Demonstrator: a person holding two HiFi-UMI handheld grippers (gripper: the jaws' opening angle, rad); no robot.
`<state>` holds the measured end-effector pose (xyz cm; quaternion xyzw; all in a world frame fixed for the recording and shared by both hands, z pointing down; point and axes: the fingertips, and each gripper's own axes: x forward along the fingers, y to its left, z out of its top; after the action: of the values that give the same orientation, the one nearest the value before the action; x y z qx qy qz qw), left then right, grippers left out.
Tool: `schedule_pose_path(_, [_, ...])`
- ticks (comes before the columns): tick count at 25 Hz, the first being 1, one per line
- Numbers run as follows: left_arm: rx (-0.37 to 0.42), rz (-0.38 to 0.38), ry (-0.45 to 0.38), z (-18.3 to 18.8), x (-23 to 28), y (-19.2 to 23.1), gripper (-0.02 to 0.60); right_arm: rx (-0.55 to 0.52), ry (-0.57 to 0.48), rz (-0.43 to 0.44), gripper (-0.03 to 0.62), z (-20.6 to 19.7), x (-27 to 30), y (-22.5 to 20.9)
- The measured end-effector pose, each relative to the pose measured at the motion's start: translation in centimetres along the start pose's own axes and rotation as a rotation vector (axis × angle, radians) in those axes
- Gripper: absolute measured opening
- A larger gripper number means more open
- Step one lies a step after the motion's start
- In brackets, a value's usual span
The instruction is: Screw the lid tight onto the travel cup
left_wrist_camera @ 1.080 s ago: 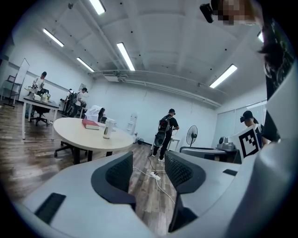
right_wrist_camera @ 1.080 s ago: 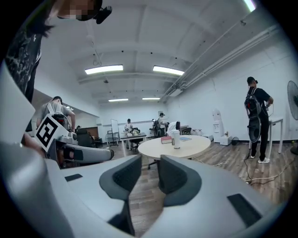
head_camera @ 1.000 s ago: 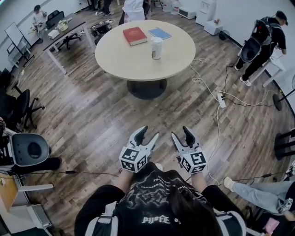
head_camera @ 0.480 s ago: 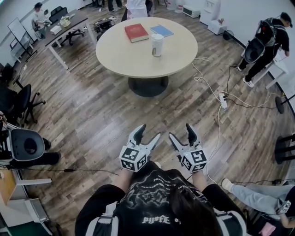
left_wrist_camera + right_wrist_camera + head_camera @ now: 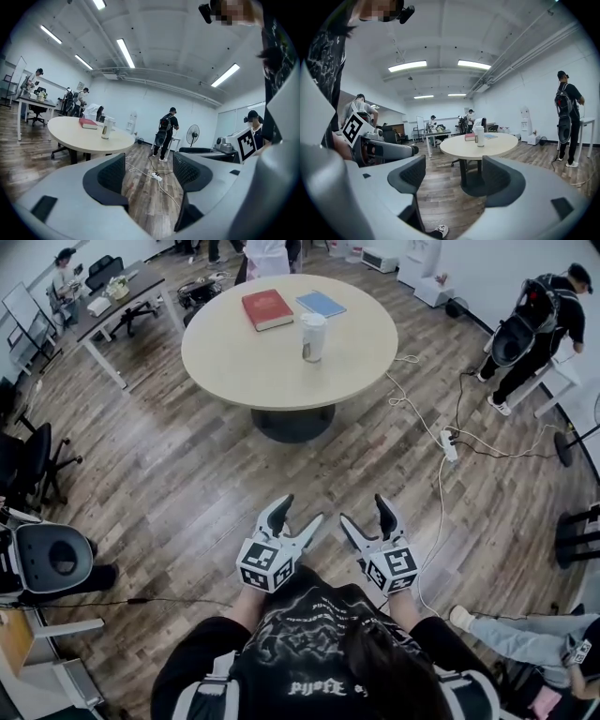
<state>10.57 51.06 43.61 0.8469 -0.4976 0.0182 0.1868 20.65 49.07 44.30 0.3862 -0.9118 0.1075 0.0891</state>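
The travel cup (image 5: 312, 337), pale with its lid on top, stands upright on the round wooden table (image 5: 272, 367) far ahead of me. It also shows in the left gripper view as a cup (image 5: 106, 129) on the table (image 5: 77, 137), and in the right gripper view as a cup (image 5: 478, 136) on the table (image 5: 490, 147). Held low in front of my chest, side by side over the floor, are my left gripper (image 5: 298, 513) (image 5: 149, 171) and right gripper (image 5: 454, 176) (image 5: 364, 512). Both jaws have just been opening; nothing is between them.
A red book (image 5: 267, 310) and a blue book (image 5: 322, 304) lie behind the cup. A power strip with cables (image 5: 448, 444) crosses the floor at right. A person (image 5: 530, 329) stands at the far right; an office chair (image 5: 52, 559) is at left.
Both grippers' jaws stand wider apart than a second ago. The grippers have drifted slightly left in the head view, and the table has shifted left too.
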Motion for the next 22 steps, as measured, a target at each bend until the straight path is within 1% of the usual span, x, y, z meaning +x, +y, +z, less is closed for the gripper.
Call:
schedule_pose_path(5, [0.023, -0.024, 0.022, 2.2, 2.9, 5.1, 0.321, 0.019, -0.004, -0.051, 0.364, 1.7, 5.0, -1.5])
schedule_pose_path(10, [0.024, -0.088, 0.008, 5.0, 6.3, 9.6, 0.321, 0.026, -0.015, -0.126, 0.365, 3.8, 9.9, -3.5])
schedule_pose_path(13, [0.04, -0.115, 0.02, 6.3, 8.1, 12.2, 0.321, 0.02, -0.022, -0.163, 0.364, 4.8, 12.5, -4.1])
schedule_pose_path(16, [0.069, -0.125, 0.034, 7.4, 9.4, 15.1, 0.321, 0.023, -0.021, -0.187, 0.364, 5.2, 15.2, -4.2])
schedule_pose_path(19, [0.072, -0.149, 0.04, 8.4, 10.5, 17.6, 0.321, 0.031, -0.019, -0.203, 0.365, 5.5, 17.8, -4.2])
schedule_pose_path(22, [0.071, -0.146, 0.044, 9.3, 11.5, 20.0, 0.321, 0.053, -0.005, -0.194, 0.364, 5.6, 20.1, -4.2])
